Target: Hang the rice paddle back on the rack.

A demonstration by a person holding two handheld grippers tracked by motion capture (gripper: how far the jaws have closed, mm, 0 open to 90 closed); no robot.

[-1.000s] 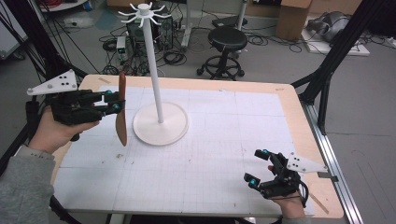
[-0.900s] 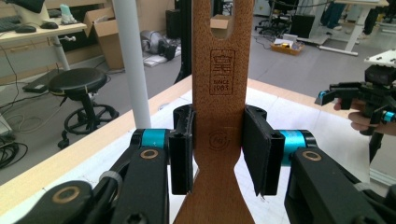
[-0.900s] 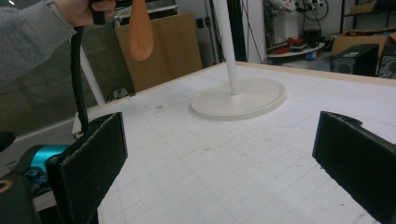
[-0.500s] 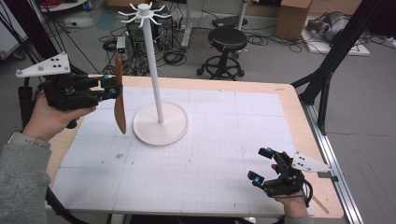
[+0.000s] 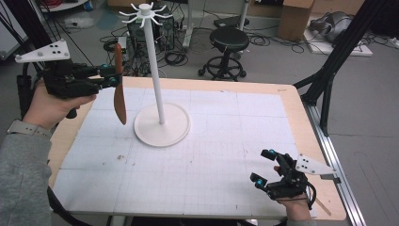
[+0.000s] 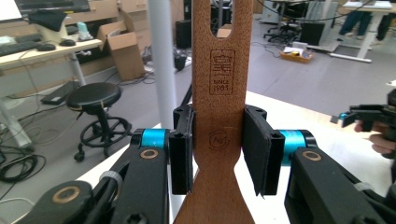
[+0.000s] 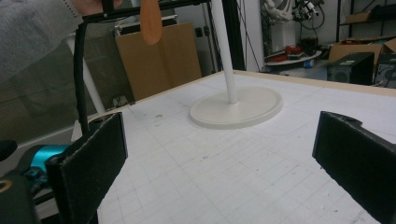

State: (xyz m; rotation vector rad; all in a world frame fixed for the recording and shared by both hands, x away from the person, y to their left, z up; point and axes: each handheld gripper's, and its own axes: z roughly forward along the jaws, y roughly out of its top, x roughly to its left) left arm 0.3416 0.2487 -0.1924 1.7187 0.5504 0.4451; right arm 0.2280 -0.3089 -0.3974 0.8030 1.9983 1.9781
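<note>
left tongs (image 5: pixel 110 77) clenched on wooden spatula (image 5: pixel 119 92) neck, 9 o'clock of stand (image 5: pixel 155 75) | right tongs (image 5: pixel 268 165) released | spatula judged stiff, light

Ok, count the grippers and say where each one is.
2. The left gripper is raised over the table's far-left corner, shut on a wooden spatula beside the stand. The right gripper sits open near the table's near-right corner.

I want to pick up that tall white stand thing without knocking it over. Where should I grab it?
Probably the thin upright pole, low down near the round base, jaws closing across it. Come from the right side, where the free right gripper sits open; the left gripper holds a wooden spatula on the other side. The flat, wide base looks too broad for the jaws.
</note>
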